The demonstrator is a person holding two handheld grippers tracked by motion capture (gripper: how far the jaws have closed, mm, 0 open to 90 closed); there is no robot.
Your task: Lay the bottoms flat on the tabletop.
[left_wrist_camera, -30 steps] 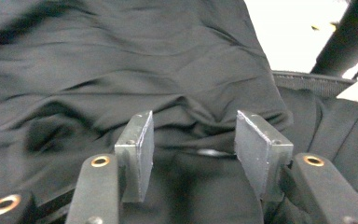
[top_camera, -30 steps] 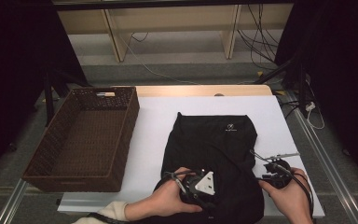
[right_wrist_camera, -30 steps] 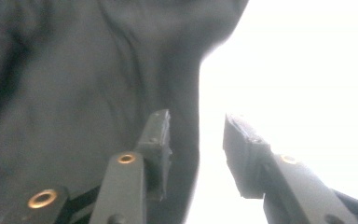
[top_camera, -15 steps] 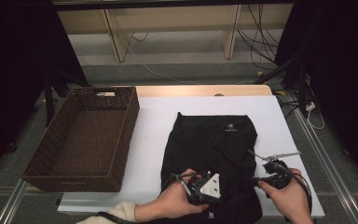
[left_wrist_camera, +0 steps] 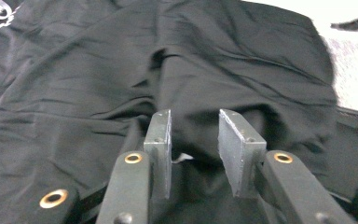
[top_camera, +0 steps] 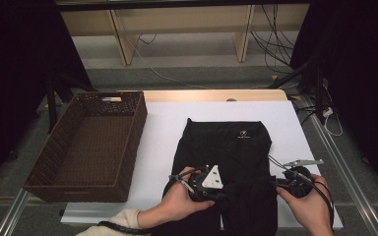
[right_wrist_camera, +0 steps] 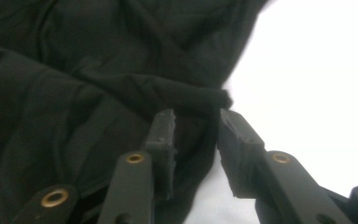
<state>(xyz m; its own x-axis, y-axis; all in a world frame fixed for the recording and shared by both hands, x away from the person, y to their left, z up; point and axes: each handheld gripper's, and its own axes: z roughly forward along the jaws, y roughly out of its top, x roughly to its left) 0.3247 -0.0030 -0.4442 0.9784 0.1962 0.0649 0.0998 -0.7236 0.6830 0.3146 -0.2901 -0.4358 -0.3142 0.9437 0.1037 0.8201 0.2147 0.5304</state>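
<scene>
In the left gripper view the jaws of the left gripper (left_wrist_camera: 195, 149) stand apart, having just been opening, with a raised fold of the black garment (left_wrist_camera: 121, 84) between them; the pads do not press on it, so the cloth looks let go rather than held. In the right gripper view the right gripper (right_wrist_camera: 196, 140) shows the same: its jaws have just been opening and now stand parted at a bunched hem, right where dark cloth meets the white table cover (right_wrist_camera: 317, 70). That fold sits in the gap, but the pads look clear of it.

From the high view, the left gripper (top_camera: 205, 183) lies on the near middle of the garment (top_camera: 226, 147), and the right gripper (top_camera: 288, 183) sits at its near right edge. The two are level with each other across the near hem, a placement that suits taking the hem at two points to fold or lift it evenly.

The garment lies flat on the table cover (top_camera: 167, 128), right of centre, with a small pale logo (top_camera: 244, 133) toward its far end; its near part is rumpled where the jaws worked. A brown wicker basket (top_camera: 54, 162) stands on the left, well apart from the cloth, probably where the garment will go.
</scene>
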